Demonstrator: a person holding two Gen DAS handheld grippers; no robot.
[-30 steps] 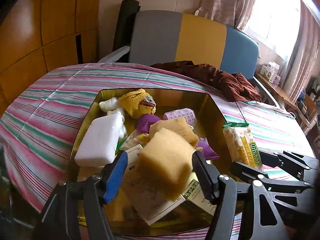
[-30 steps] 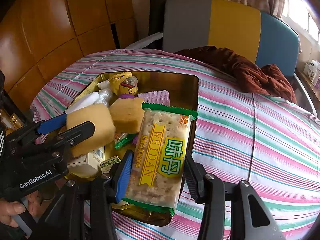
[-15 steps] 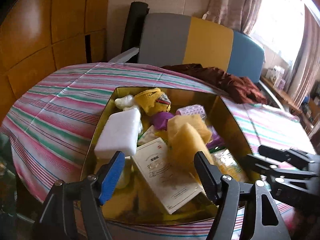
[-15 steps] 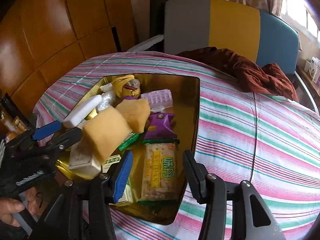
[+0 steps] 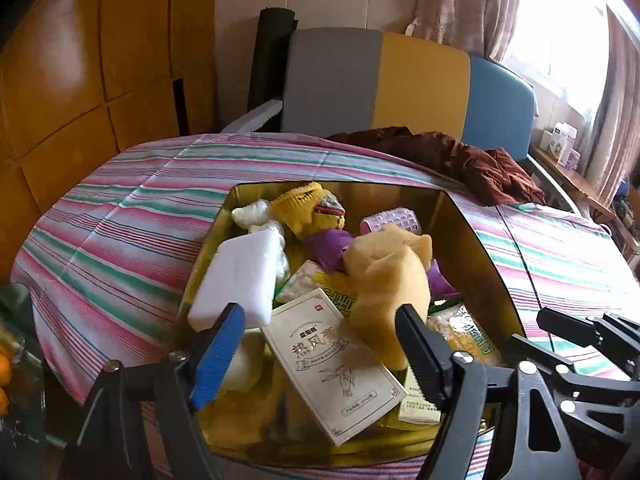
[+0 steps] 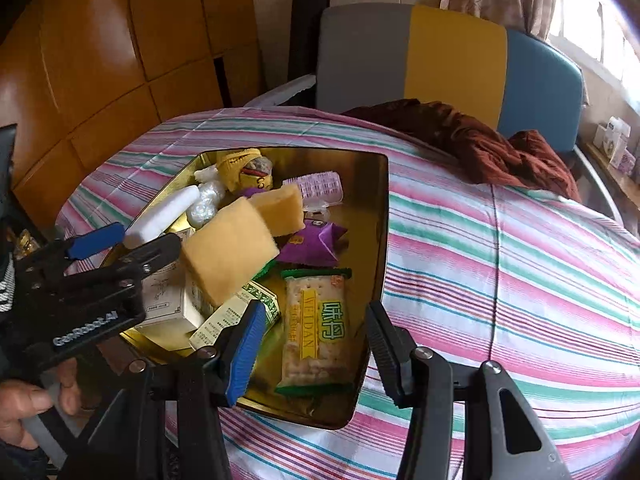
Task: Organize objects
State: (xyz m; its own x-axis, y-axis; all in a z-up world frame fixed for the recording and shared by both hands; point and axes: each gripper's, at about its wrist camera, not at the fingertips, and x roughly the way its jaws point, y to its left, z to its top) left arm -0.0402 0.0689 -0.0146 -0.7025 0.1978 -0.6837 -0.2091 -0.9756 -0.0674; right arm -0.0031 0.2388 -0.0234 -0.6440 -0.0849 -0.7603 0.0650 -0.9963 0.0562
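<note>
A gold tin tray [image 5: 476, 248] [image 6: 380, 216] on the striped tablecloth holds several items. My left gripper [image 5: 320, 354] is open above its near edge; a yellow sponge [image 5: 390, 280] [image 6: 228, 252] lies loose in the tray, leaning by the right finger. A white box [image 5: 332, 360] lies under the jaws. My right gripper [image 6: 310, 354] is open and empty above a cracker packet [image 6: 316, 328] that lies in the tray's near right corner. A white block [image 5: 240, 276], a second sponge [image 6: 280, 208], a purple packet [image 6: 312, 240] and a pink roller [image 6: 320, 188] are also inside.
A brown cloth [image 5: 460, 160] [image 6: 480, 136] lies on the far side of the table. A grey, yellow and blue chair back [image 5: 400, 80] stands behind it. Wooden panels [image 5: 80, 80] are at the left. Bare striped tablecloth [image 6: 520, 260] spreads right of the tray.
My left gripper opened and let go of the yellow sponge, which dropped into the tray. My right gripper released the cracker packet into the tray. Both grippers pulled back slightly.
</note>
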